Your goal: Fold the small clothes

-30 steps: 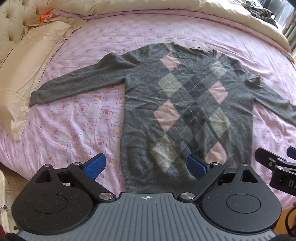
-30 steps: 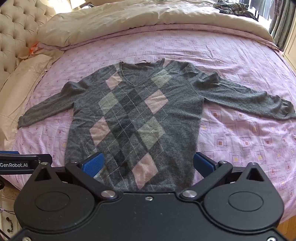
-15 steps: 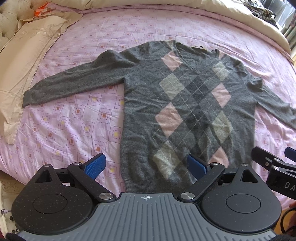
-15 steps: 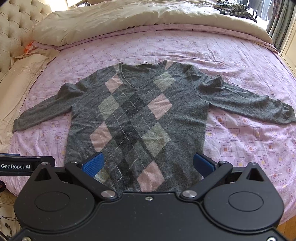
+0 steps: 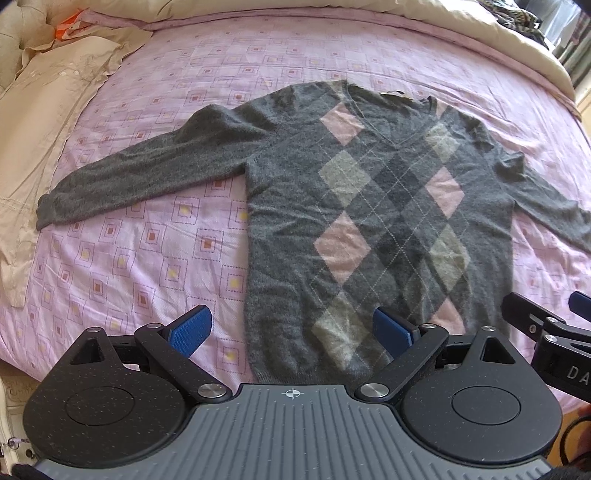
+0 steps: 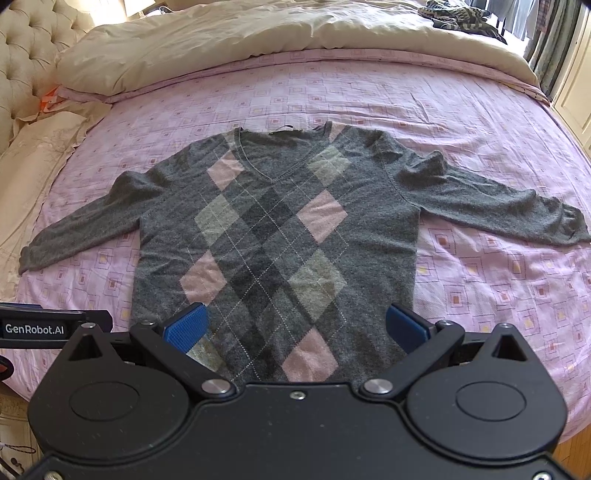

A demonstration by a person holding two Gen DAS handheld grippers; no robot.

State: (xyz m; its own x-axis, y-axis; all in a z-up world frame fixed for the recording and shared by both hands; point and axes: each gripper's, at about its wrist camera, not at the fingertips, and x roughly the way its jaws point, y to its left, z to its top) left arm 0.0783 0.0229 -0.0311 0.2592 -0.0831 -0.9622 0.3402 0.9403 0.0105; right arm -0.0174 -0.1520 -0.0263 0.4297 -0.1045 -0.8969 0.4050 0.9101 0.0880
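A grey V-neck sweater point(image 5: 369, 206) point(image 6: 277, 236) with pink and pale argyle diamonds lies flat, front up, on the pink patterned bed sheet point(image 5: 147, 258) point(image 6: 480, 280), both sleeves spread sideways. My left gripper point(image 5: 291, 332) hovers open above the sweater's lower left hem corner, with nothing between its blue pads. Over the lower hem, my right gripper point(image 6: 297, 325) is open as well, spanning most of the body's width. Part of the right gripper point(image 5: 546, 332) shows at the right edge of the left wrist view, and the left gripper's side point(image 6: 51, 325) shows at the left in the right wrist view.
A cream duvet point(image 6: 258, 33) is bunched along the far side of the bed. Cream pillows point(image 5: 48, 122) and a tufted headboard point(image 6: 22, 62) lie at the left. A dark patterned garment point(image 6: 461, 18) rests at the far right. The bed's near edge runs just below the grippers.
Both grippers have moved forward and lower toward the sweater's hem, so the sweater looks larger. Both stayed open and the sweater has not moved.
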